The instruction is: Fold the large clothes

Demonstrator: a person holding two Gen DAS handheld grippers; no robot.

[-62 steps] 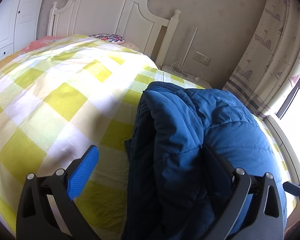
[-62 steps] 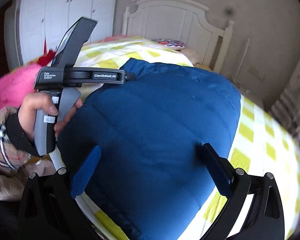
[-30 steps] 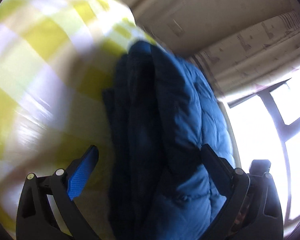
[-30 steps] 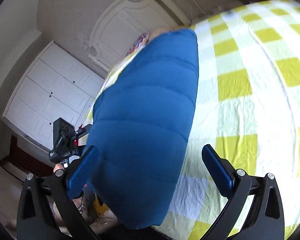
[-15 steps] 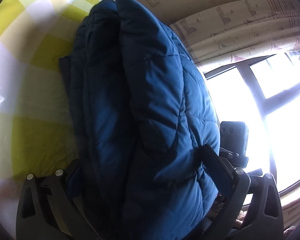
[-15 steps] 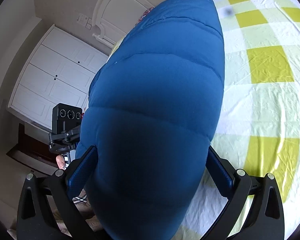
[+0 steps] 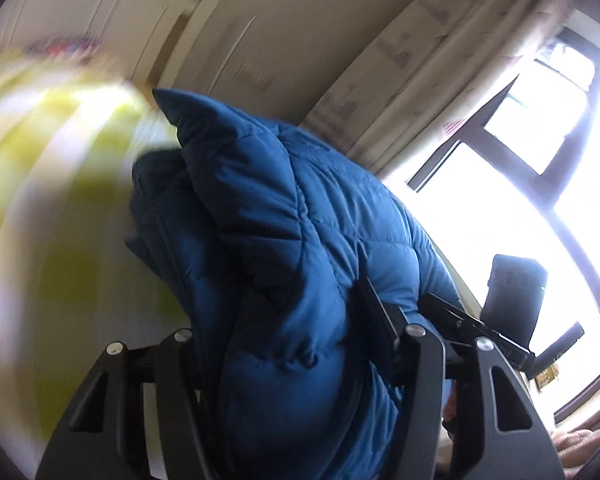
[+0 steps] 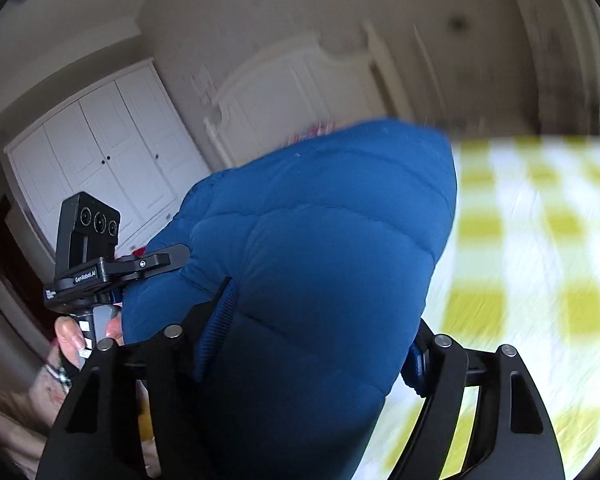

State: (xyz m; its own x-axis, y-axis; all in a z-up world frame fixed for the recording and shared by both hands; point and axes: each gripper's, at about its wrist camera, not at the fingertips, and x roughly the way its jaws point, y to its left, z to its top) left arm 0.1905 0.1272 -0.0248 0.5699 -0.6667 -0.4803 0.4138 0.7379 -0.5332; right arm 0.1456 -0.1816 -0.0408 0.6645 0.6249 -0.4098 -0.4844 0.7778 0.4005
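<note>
Window only in L view; wardrobe only R; both grippers clamp jacket.

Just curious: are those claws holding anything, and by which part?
Both grip the folded blue padded jacket: the left claw and right claw each clamp its thick near end.

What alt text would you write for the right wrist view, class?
The right gripper clamps its fingers on a bulky folded blue quilted puffer jacket. Beyond lie a blurred yellow-and-white checked bedsheet, a white headboard and the left gripper.
</note>
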